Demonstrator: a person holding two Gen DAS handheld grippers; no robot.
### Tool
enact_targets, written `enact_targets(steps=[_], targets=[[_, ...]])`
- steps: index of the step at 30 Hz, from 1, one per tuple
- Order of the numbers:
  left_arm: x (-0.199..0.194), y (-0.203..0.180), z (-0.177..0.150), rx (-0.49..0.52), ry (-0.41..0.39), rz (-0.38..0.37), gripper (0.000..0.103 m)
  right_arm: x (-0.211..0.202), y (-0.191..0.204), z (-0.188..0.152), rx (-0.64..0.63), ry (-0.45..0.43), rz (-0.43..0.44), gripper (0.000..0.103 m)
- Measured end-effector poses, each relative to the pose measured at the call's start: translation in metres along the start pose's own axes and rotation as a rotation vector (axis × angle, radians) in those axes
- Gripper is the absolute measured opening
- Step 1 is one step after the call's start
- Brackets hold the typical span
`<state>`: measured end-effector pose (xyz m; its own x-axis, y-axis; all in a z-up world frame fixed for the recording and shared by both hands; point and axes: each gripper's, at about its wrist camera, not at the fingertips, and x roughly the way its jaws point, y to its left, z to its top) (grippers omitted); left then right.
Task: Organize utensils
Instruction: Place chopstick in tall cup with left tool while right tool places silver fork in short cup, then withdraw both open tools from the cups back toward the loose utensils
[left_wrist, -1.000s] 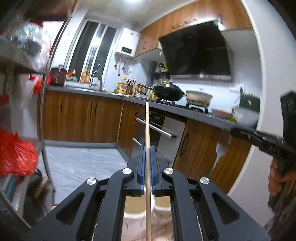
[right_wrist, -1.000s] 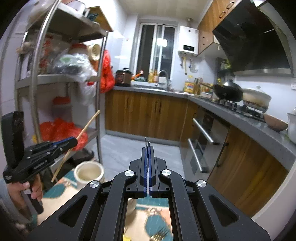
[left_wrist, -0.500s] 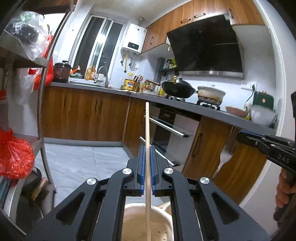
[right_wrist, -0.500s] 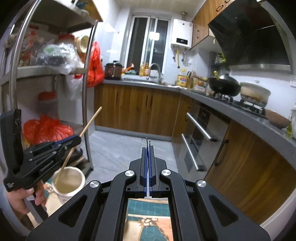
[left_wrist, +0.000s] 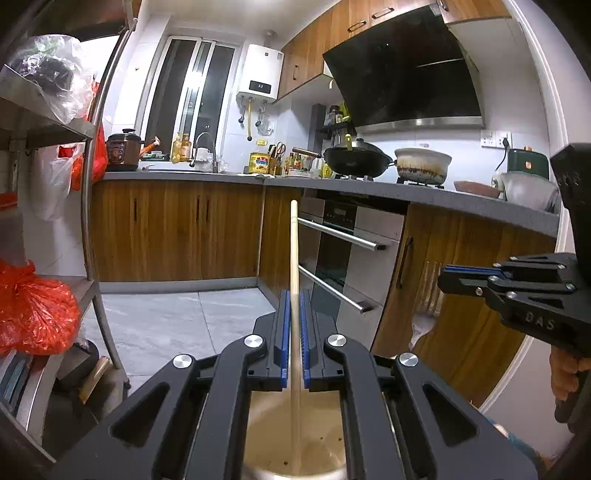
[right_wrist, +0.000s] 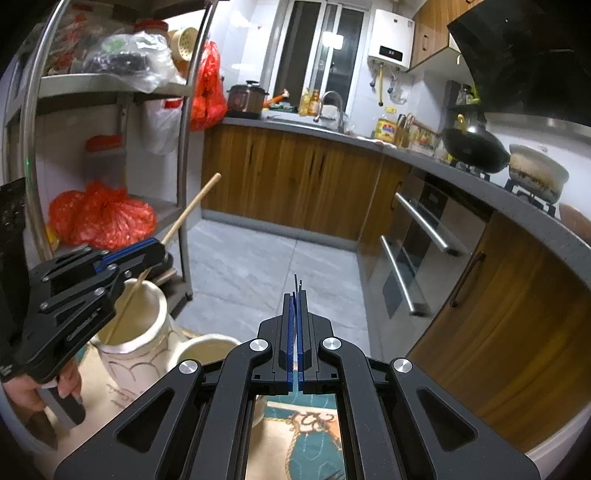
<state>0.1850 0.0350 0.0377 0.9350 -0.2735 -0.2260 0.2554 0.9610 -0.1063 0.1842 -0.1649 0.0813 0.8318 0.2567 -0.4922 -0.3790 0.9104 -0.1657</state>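
My left gripper (left_wrist: 293, 295) is shut on a long wooden chopstick (left_wrist: 293, 254). The stick's lower end reaches down into a tall cream jar (left_wrist: 325, 424) right under the jaws. The right wrist view shows that left gripper (right_wrist: 159, 249), the slanting chopstick (right_wrist: 192, 206) and the jar (right_wrist: 144, 332) at the left. My right gripper (right_wrist: 295, 295) is shut on a metal fork (right_wrist: 296, 282), whose thin edge pokes out past the pads. From the left wrist view the right gripper (left_wrist: 443, 275) has the blurred fork (left_wrist: 428, 288) hanging below it. A shorter cream cup (right_wrist: 210, 345) stands beside the jar, just under my right gripper.
A patterned teal and beige cloth (right_wrist: 306, 439) covers the surface below. A metal shelf rack (right_wrist: 184, 184) with red bags (right_wrist: 103, 218) stands at the left. Wooden cabinets (right_wrist: 498, 332) and an oven (right_wrist: 417, 251) line the right, with tiled floor between.
Both grippers have sunk. The jar has grown large under my left gripper and the chopstick's end is now inside it. My right gripper with the fork has come down beside the cup.
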Motion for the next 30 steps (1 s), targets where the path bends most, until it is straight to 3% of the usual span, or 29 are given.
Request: enact_targets(steps=[15, 16, 18, 20, 25, 27, 28, 30], targets=[[-0.011, -0.005, -0.012, 0.062, 0.043, 0.020, 0.007, 0.014, 0.001, -0.009, 0.023, 0.040, -0.018, 0.002], [-0.012, -0.005, -0.011, 0.063, 0.044, 0.019, 0.008, 0.014, 0.001, -0.009, 0.025, 0.042, -0.017, 0.002], [-0.016, -0.004, -0.010, 0.061, 0.039, 0.024, 0.021, 0.015, 0.000, -0.009, 0.032, 0.048, -0.013, 0.002], [-0.020, -0.004, -0.008, 0.063, 0.030, 0.027, 0.023, 0.016, -0.002, -0.009, 0.037, 0.050, -0.012, 0.004], [-0.026, -0.005, -0.002, 0.066, 0.021, 0.038, 0.031, 0.011, -0.005, -0.009, 0.059, 0.040, 0.001, 0.018], [-0.030, -0.005, 0.001, 0.062, 0.019, 0.038, 0.035, 0.006, -0.007, -0.008, 0.074, 0.028, 0.009, 0.028], [-0.032, -0.005, 0.003, 0.063, 0.020, 0.039, 0.037, 0.004, -0.008, -0.008, 0.080, 0.022, 0.013, 0.039], [-0.037, -0.006, 0.007, 0.068, 0.017, 0.043, 0.047, -0.005, -0.012, -0.007, 0.098, -0.004, 0.027, 0.052]])
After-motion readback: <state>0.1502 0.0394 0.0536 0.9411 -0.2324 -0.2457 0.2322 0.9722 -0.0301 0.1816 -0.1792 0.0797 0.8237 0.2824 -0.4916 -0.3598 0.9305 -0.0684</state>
